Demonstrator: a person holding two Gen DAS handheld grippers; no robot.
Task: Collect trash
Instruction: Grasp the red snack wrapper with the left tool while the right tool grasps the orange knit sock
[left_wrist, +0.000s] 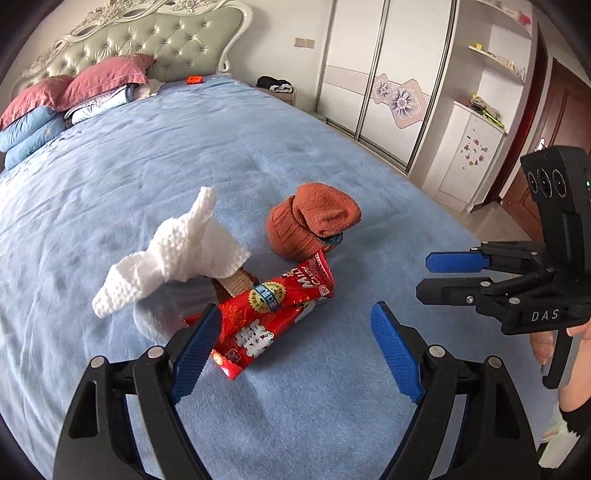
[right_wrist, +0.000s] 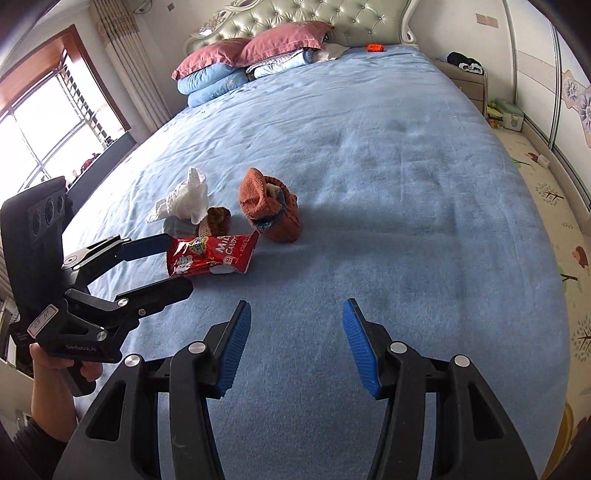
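Observation:
A red milk candy wrapper (left_wrist: 273, 314) lies on the blue bed (left_wrist: 147, 155). A crumpled white tissue (left_wrist: 173, 254) lies behind it, with a small brown piece (left_wrist: 236, 282) between them. A rolled orange-brown sock (left_wrist: 314, 225) sits further back. My left gripper (left_wrist: 295, 339) is open, its left finger touching the wrapper's near end. In the right wrist view the wrapper (right_wrist: 210, 254), tissue (right_wrist: 184, 201) and sock (right_wrist: 269, 210) lie ahead to the left. My right gripper (right_wrist: 293, 345) is open and empty above bare bedding; it also shows in the left wrist view (left_wrist: 443, 275).
Pink and blue pillows (right_wrist: 236, 62) are stacked at the headboard, with a small orange item (right_wrist: 373, 47) beside them. A bedside table (right_wrist: 467, 83) and wardrobe (left_wrist: 388, 74) stand to the right of the bed. A window (right_wrist: 37, 125) is on the left.

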